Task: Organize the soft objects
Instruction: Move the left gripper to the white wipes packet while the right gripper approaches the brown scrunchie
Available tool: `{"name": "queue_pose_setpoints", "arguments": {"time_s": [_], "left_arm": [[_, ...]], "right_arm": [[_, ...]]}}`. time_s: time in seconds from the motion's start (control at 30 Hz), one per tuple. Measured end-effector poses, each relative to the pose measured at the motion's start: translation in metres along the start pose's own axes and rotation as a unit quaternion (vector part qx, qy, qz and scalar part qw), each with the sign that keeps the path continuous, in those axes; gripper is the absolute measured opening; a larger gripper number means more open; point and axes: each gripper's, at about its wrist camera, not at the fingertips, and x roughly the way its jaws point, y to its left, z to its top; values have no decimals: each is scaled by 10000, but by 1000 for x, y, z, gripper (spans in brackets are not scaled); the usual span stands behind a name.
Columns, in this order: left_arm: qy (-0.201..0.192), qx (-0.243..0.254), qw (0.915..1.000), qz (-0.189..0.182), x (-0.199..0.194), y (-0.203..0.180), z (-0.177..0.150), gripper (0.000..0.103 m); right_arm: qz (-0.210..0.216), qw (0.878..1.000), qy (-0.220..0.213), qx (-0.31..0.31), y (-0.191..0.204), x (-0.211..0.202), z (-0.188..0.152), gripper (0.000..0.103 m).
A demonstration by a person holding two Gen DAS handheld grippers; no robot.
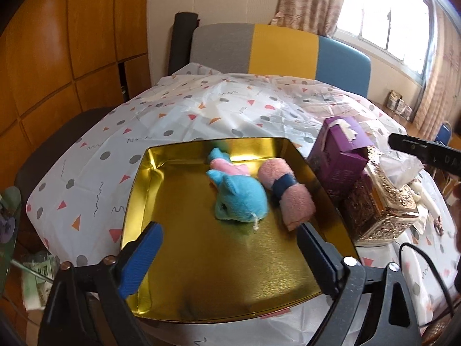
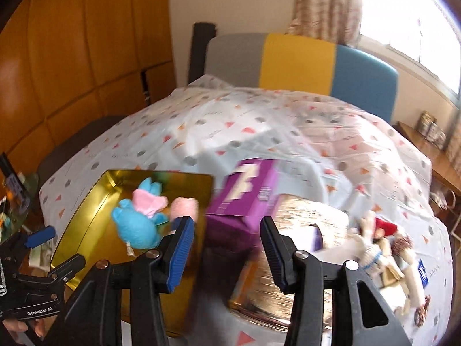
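Observation:
A gold metal tray (image 1: pixel 178 294) lies on the patterned tablecloth. In it lie a blue and pink plush toy (image 1: pixel 239 196) and a rolled pink towel (image 1: pixel 288 193) with a dark blue band. My left gripper (image 1: pixel 227 248) is open and empty, low over the tray's near part. My right gripper (image 2: pixel 227 230) is open and empty, above the tray's right edge and a purple box (image 2: pixel 247 199). The plush toy (image 2: pixel 138 225) and the towel (image 2: pixel 184 206) also show in the right wrist view, which is blurred. Several rag dolls (image 2: pixel 383 248) lie to the right.
A purple tissue box (image 1: pixel 340 150) and an ornate gold tissue box (image 1: pixel 380 204) stand right of the tray. The gold box (image 2: pixel 296 259) lies under my right gripper. A grey, yellow and blue chair (image 1: pixel 282 49) stands behind the table. A wooden wall is at the left.

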Motion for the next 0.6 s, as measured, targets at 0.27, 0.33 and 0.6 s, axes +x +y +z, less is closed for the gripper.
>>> {"name": "queue_pose_setpoints", "arguments": {"time_s": [0.27,0.33,0.6], "left_arm": [[-9,433,9989,-193,-5,-29,1,96],[-2,527,9983,-260,-6,-37,1,96],[56,850,9948,-555,-7,-68,1,96]], "right_arm": [[-576,9947,-221,819,-80,-37,-19,51],[-768,9915,-223,1029,-101,-44,-26,51],[-1490,9726,-205,1774,-179,-68,-59,52]]}}
